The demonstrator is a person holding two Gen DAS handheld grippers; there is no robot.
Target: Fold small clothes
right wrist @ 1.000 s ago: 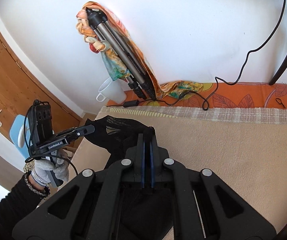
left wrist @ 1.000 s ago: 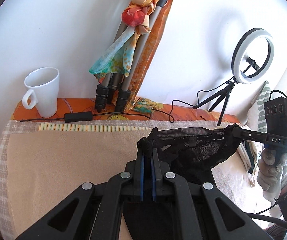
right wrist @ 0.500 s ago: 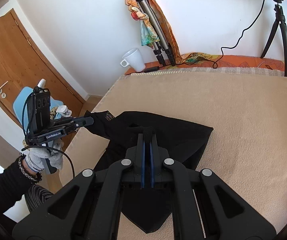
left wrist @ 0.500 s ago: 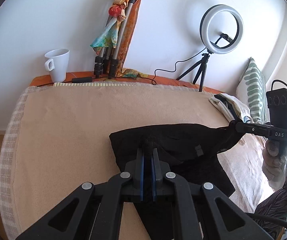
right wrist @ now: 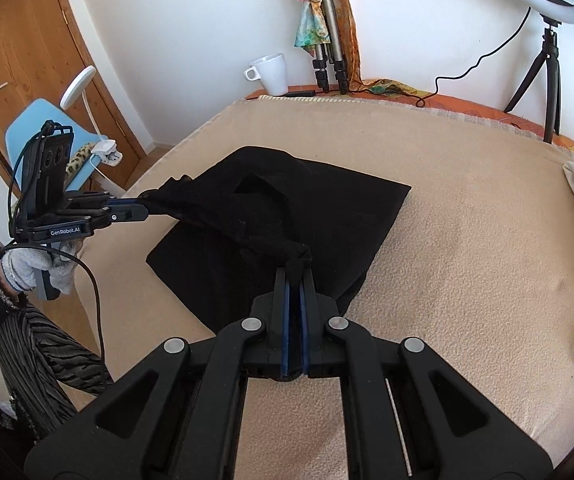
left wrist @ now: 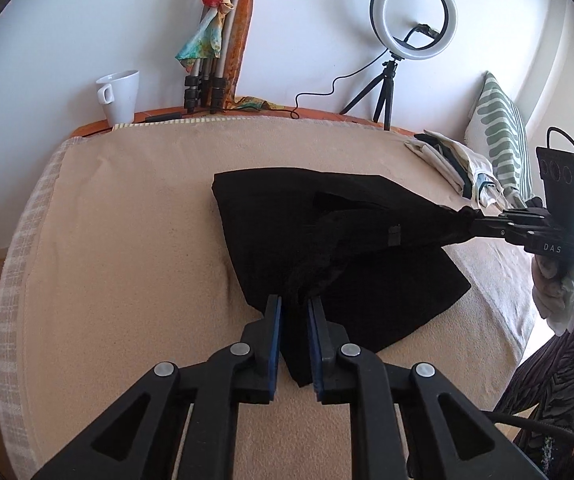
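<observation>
A black garment (left wrist: 271, 216) lies doubled over on the beige blanket (left wrist: 135, 216), its top layer still pulled up into a ridge between my two grippers. My left gripper (left wrist: 295, 300) grips one bunched corner at the near edge. Its jaws are opening, with the cloth still between the blue pads. In the right wrist view the same gripper (right wrist: 145, 206) keeps that corner lifted off the bed. My right gripper (right wrist: 295, 270) is shut on the other corner of the garment (right wrist: 347, 208); it shows from the left wrist view as the right gripper (left wrist: 473, 220), held by a gloved hand.
At the wall stand a white mug (left wrist: 121, 94), a folded tripod with a scarf (left wrist: 211, 40) and a ring light (left wrist: 413, 16) with its cable. A pile of light clothes (left wrist: 455, 164) and a patterned pillow (left wrist: 503, 136) lie at the right. A blue chair (right wrist: 35, 128) and a wooden door are off the bed's left side.
Both grippers drew back from the wall and sank, laying the black garment onto the blanket. The left jaws have parted a little.
</observation>
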